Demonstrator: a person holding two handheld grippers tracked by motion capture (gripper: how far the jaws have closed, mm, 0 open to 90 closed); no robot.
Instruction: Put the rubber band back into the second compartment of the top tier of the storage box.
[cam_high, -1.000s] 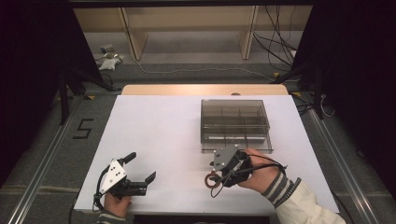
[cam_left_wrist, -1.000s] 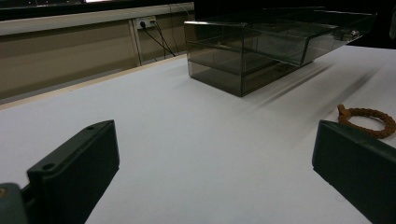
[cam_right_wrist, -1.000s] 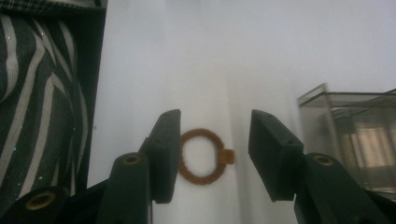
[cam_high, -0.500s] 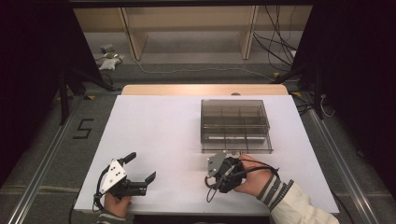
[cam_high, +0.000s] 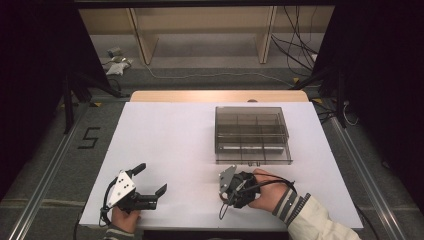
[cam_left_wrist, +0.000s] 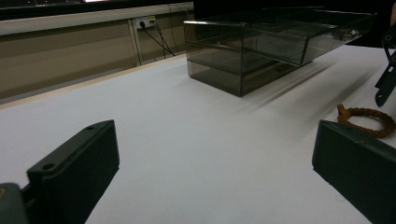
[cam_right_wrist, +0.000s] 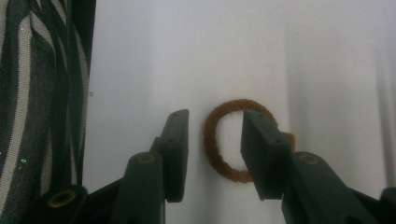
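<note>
— What sits nearest the camera?

— Two hand-held grippers at the table's (cam_high: 165, 135) near edge. The left gripper (cam_high: 152, 185) lies low on the white top, jaws spread wide with nothing between them. The right gripper (cam_high: 223, 196) points down at a brown cord ring (cam_right_wrist: 223, 140); from above, the person's hand (cam_high: 265, 192) and striped cuff hide the ring and the jaw tips.

— So where is the ring?

— Flat on the table. The right gripper view puts one jaw inside the loop and the other just outside its left arc; that jaw covers the ring's right side. The jaws have just been closing, yet a gap remains on each side of the cord, so nothing is pinched. The left gripper view catches the ring (cam_left_wrist: 366, 120) at its right edge, partly cut off by its own jaw.

— Any change from a second ago?

— The right hand has dropped toward the table and drawn back from the box; the left has stayed put.

— And farther off?

— A smoky clear box (cam_high: 252, 135) with compartments; its contents are hard to make out.
</note>
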